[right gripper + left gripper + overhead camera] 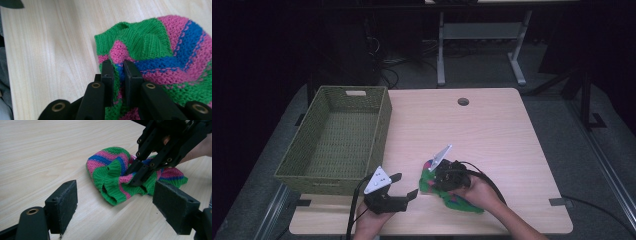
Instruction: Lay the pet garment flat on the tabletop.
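Observation:
A knitted piece striped green, pink and blue (463, 204) lies crumpled near the table's front edge, right of centre. My right gripper (430, 176) points down into its left end, shut on a fold of the knit. The right gripper view shows the two pads (119, 67) pinching pink and blue yarn of the knitted piece (155, 47). In the left gripper view, the right gripper (135, 176) bites the raised fold of the knit (110, 172). My left gripper (405, 185) hovers just left of the knit, open (115, 205), with nothing between its pads.
A green woven basket (382, 120) stands on the left part of the wooden table (492, 130), close behind the left gripper. A round cable hole (463, 101) sits near the far edge. Another desk's white legs (441, 55) stand beyond the table.

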